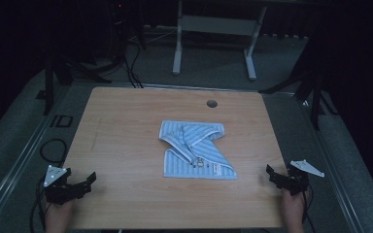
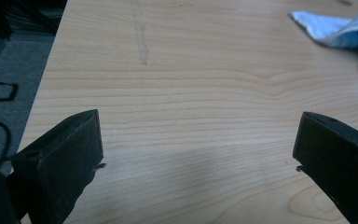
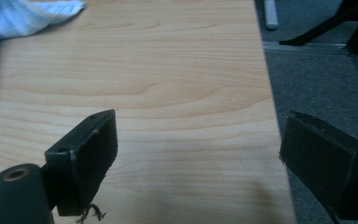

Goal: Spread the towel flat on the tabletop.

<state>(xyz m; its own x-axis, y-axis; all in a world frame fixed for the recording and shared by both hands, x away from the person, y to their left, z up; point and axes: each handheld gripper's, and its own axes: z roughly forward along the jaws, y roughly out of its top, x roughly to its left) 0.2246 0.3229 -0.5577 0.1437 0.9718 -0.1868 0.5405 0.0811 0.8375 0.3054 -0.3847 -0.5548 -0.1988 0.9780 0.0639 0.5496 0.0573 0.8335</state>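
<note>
The towel lies crumpled at mid-table; left gripper and right gripper flank it well apart, both gaping wide, empty

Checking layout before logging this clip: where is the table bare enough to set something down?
Bare wood runs all around the crumpled blue striped towel: the wooden table's left half, the far strip by the round cable hole, and the near edge between both tools. Only the centre is taken.

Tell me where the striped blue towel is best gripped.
Probably its near right corner: that part of the towel lies flat in a single layer, whereas the far half is folded over. The right hand-held gripper, jaws open, could come in low from the right.
</note>
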